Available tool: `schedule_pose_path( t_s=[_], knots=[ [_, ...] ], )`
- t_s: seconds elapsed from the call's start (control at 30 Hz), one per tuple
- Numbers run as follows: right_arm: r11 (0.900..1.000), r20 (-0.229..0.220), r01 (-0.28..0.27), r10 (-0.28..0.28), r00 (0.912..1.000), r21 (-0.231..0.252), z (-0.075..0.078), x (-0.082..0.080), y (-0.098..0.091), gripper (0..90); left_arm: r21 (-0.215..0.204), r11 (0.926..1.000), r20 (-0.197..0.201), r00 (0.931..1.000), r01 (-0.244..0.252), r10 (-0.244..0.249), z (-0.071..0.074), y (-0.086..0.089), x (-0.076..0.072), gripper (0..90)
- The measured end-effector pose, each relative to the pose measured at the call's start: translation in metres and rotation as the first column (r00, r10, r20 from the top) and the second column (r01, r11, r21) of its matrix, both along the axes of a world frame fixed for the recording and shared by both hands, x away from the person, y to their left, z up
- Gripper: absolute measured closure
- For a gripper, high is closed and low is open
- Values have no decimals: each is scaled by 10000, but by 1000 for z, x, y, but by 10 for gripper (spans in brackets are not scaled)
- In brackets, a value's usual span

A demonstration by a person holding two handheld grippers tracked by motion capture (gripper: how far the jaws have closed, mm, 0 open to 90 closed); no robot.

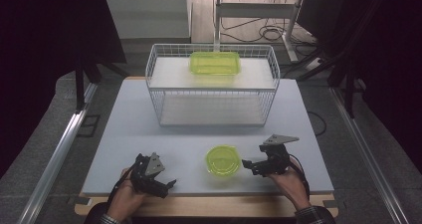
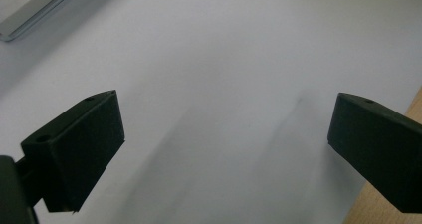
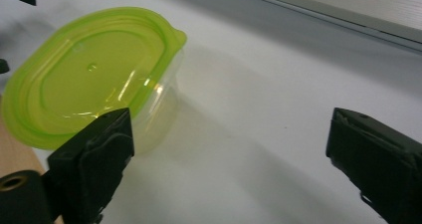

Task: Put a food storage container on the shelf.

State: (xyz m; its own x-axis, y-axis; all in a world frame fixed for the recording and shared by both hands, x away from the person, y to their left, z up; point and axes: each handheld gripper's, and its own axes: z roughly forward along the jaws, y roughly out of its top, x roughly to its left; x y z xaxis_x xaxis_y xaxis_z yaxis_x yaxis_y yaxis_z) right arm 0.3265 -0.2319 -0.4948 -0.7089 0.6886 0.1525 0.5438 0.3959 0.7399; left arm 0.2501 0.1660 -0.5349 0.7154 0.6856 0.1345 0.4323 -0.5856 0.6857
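A small yellow-green lidded container [image 1: 223,160] stands on the white tabletop [image 1: 149,134] near its front edge. My right gripper [image 1: 249,167] sits just to its right, jaws open toward it. In the right gripper view the container [image 3: 94,84] lies beyond and left of the left jaw, with nothing between the jaws of the right gripper [image 3: 229,149]. At the front left my left gripper [image 1: 170,188] rests low over the table. Its jaws stand wide apart over bare white surface in the left gripper view [image 2: 224,144]. A larger rectangular yellow-green container [image 1: 215,63] sits on the wire rack's upper shelf.
A white wire rack [image 1: 211,92] stands at the back middle of the table, with a lower shelf under the upper one. A wooden strip [image 1: 209,206] borders the front edge. Metal rails [image 1: 59,149] run along both sides of the table.
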Motion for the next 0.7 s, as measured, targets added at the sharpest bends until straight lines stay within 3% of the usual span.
schedule_pose_path(
  t_s=[0.27, 0.6, 0.7],
  knots=[
    [9990, -699, 13, 17, 9976, 437, 4, 4, 6, 36, 142, 9999, -22, 10000, 45, -45, -1, -1, 0, 12],
    [9914, -1413, 38, 149, 9899, 1310, 13, 11, 15, 281, 187, 9998, -20, 10000, 53, -53, -1, -1, 0, 12],
    [9889, -1869, 57, 224, 9821, 1486, 10, 15, 18, 353, 198, 9998, -18, 10000, 69, -69, -1, -2, 0, 12]
  ],
)
